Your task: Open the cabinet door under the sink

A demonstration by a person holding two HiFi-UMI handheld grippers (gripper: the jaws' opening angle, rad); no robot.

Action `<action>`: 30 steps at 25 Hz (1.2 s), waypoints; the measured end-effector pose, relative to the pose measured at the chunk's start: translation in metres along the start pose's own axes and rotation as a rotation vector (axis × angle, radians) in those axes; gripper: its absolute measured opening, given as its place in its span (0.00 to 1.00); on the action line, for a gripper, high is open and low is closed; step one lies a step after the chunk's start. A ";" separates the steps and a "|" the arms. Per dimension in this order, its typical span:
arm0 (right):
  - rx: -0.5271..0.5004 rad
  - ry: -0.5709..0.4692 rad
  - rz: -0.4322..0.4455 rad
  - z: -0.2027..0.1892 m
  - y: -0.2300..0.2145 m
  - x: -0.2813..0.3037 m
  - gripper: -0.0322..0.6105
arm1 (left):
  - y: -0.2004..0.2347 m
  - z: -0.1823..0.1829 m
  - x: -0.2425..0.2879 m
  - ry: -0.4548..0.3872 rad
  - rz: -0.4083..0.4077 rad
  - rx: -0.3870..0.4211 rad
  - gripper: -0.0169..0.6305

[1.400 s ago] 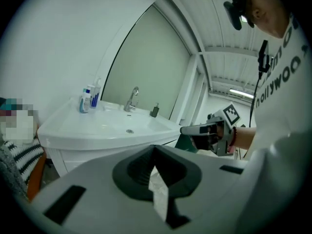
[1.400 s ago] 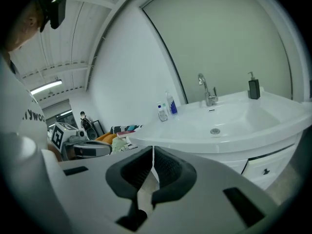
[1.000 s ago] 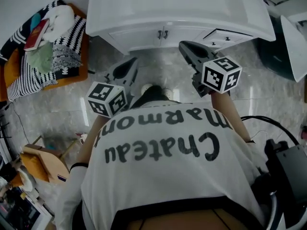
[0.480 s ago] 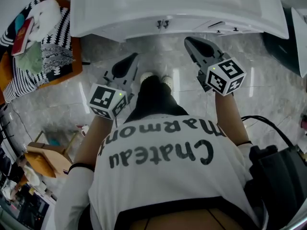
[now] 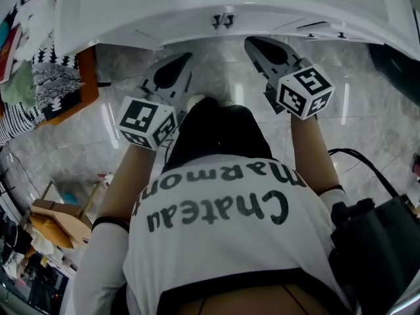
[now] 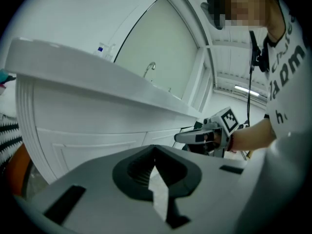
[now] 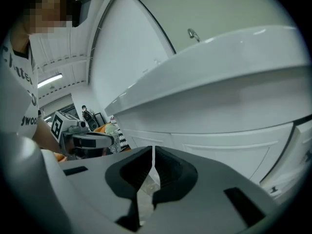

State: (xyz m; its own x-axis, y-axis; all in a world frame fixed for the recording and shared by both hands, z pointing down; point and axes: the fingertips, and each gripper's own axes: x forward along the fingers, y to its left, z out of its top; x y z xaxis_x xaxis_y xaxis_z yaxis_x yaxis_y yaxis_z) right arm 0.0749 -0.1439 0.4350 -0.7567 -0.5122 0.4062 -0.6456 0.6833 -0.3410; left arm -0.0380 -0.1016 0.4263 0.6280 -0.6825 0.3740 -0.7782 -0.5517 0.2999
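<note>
two shut, empty claws: left gripper (image 5: 184, 60), right gripper (image 5: 253, 42); two cabinet handles (image 5: 224, 21) close ahead.

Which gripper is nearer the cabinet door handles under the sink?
Right. The right gripper sits just below-right of the handles; the left gripper lies further off, below-left.

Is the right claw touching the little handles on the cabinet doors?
Apart. In the head view the right claw ends below and to one side of the cabinet door handles, with a clear gap between them.
</note>
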 end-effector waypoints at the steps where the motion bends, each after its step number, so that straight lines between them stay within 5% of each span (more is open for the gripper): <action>1: -0.004 -0.002 -0.001 -0.006 -0.004 0.006 0.08 | 0.003 -0.006 0.007 -0.004 -0.002 -0.002 0.04; 17: -0.017 -0.027 -0.013 -0.063 -0.062 0.077 0.17 | 0.041 -0.065 0.124 -0.007 -0.076 0.024 0.04; 21: -0.022 -0.032 -0.019 -0.068 -0.068 0.090 0.18 | 0.048 -0.068 0.142 -0.010 -0.078 0.027 0.23; 30: -0.013 -0.068 -0.015 -0.070 -0.069 0.104 0.16 | 0.049 -0.075 0.160 0.016 -0.137 0.007 0.23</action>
State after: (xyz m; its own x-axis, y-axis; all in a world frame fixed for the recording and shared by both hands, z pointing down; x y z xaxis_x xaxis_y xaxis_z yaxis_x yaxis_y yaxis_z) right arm 0.0483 -0.2074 0.5602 -0.7525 -0.5564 0.3523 -0.6558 0.6818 -0.3240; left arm 0.0241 -0.2019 0.5663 0.7282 -0.5930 0.3437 -0.6852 -0.6424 0.3434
